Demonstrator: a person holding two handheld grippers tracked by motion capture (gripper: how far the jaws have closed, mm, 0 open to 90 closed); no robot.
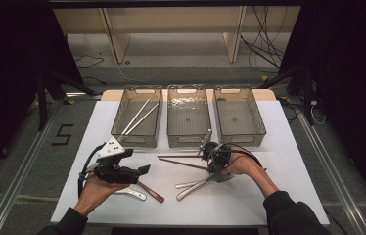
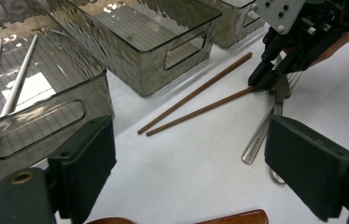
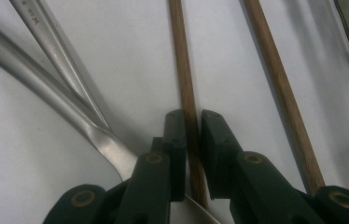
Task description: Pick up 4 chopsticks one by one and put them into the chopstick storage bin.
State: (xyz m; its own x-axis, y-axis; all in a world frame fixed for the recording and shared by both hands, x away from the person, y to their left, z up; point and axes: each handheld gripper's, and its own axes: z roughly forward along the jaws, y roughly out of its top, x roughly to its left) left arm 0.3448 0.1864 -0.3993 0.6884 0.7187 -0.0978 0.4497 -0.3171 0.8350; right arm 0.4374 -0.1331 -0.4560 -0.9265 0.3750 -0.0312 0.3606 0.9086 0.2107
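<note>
Closed fingers of the right gripper (image 3: 190, 140) pinch one brown chopstick (image 3: 185, 84) on the white table (image 1: 279, 196), beside a steel fork (image 2: 261, 133). Left gripper (image 2: 189, 158) hovers with jaws wide apart, holding nothing.

Brown chopsticks (image 2: 196, 95), white table (image 1: 269, 196).

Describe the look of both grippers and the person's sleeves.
Both grippers are black. The left gripper has thick rectangular jaws, brass-coloured pivot pins, a grey three-cornered plate with dark holes and a black cable. The right gripper has slim black jaws, similar pins and looping black cable. Sleeves are dark.
</note>
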